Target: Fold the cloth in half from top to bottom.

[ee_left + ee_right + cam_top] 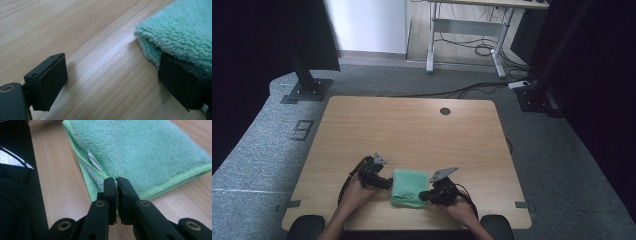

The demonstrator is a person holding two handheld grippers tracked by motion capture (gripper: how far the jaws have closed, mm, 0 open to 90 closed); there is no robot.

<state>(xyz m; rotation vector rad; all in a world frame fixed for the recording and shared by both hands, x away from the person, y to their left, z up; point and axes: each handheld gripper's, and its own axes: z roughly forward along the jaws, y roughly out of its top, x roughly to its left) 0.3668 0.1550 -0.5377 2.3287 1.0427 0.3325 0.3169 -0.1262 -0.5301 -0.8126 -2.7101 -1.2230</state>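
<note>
Folded green towel (pixel 407 187) lay flat on wooden table (pixel 412 130), near its front edge, about midway between the two hands. Used as landmark below.

Left gripper (pixel 382 181) sat at towel's left edge, held in left hand (pixel 357 192). Jaws stood wide apart in left gripper view; one pad over bare wood well left of towel (pixel 180 32), the other tucked against the towel's folded corner, pile bulging over its top. Nothing squeezed between the pads. Couldn't tell whether that pad went under the fold or just touched it.

Right gripper (pixel 426 195) sat at towel's front right corner, held in right hand (pixel 459 210). Jaws pressed together in right gripper view, tips right at towel (pixel 140 150) hem. Looked pinched on the edge layer, cloth bunched at the tips, stitched border running off to either side. Small white care tag (pixel 95 161) stuck out of the fold just beyond the tips.

Grey three-cornered plates topped both grippers, tilted toward towel from each side. Cables trailed back along both forearms toward table front.

Round grommet hole (pixel 445 111) sat well behind towel, near table's far edge. Grey carpet (pixel 272 150) surrounded table.
</note>
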